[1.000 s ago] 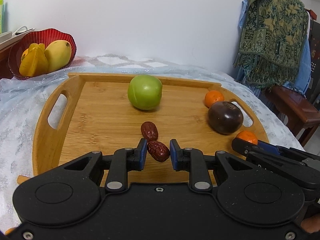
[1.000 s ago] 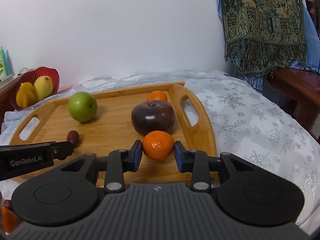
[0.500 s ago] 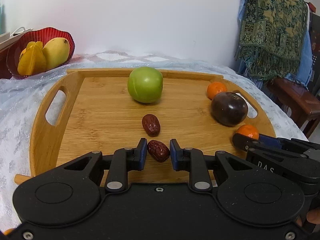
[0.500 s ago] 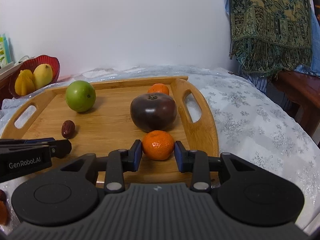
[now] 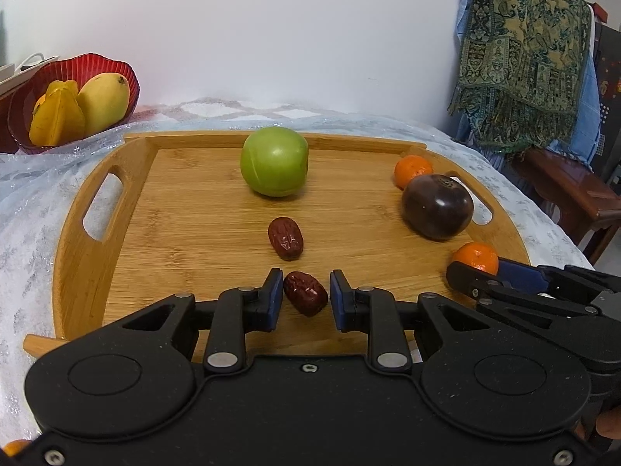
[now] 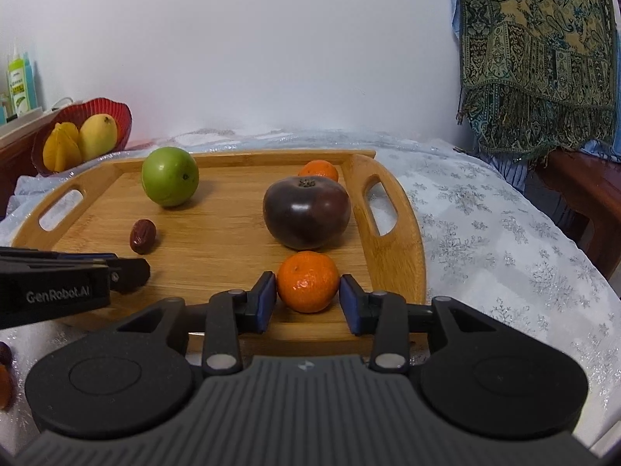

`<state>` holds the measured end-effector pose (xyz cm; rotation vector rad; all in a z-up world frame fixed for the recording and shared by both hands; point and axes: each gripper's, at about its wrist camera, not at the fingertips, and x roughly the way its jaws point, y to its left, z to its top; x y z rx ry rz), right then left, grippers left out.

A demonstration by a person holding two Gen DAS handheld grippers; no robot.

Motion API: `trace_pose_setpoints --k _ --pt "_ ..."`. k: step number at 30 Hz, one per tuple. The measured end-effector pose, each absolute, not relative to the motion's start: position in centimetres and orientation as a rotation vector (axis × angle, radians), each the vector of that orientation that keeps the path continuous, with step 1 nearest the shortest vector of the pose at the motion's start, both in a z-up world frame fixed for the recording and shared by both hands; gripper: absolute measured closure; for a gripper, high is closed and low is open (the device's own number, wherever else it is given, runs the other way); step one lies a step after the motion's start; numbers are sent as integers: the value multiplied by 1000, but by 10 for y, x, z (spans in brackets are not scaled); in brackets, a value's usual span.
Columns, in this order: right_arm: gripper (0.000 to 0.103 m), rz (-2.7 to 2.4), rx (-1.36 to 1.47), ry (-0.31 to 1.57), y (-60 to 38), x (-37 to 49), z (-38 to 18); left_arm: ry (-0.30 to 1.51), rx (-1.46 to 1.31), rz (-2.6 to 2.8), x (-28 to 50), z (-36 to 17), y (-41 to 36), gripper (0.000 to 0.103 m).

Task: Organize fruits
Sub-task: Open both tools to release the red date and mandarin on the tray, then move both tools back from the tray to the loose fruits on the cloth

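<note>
A wooden tray holds a green round fruit, a dark purple fruit, a mandarin at the far right and a red date in the middle. My left gripper is shut on a second red date low over the tray's near edge. My right gripper straddles a second mandarin that sits on the tray just in front of the purple fruit. Its jaws are opening and slim gaps show beside both pads.
A red bowl with a mango and a starfruit stands at the back left. A patterned cloth hangs over a wooden bench on the right. A loose date lies on the tablecloth at the near left.
The right jaws have parted from the mandarin, which stays on the tray. The left gripper still holds the date in much the same spot.
</note>
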<state>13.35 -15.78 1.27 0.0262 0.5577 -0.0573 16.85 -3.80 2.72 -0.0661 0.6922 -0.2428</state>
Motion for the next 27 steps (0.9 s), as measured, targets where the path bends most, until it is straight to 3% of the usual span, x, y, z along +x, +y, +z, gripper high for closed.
trace_pose_setpoints --k 12,21,27 --pt "22 -86 71 466 -169 99 21 671 -76 -270 156 37 -32 55" --pt "16 -82 43 377 -159 71 24 615 -27 -266 124 46 -22 31" --pt "11 -63 32 339 -146 56 22 591 -3 -270 97 50 -11 24"
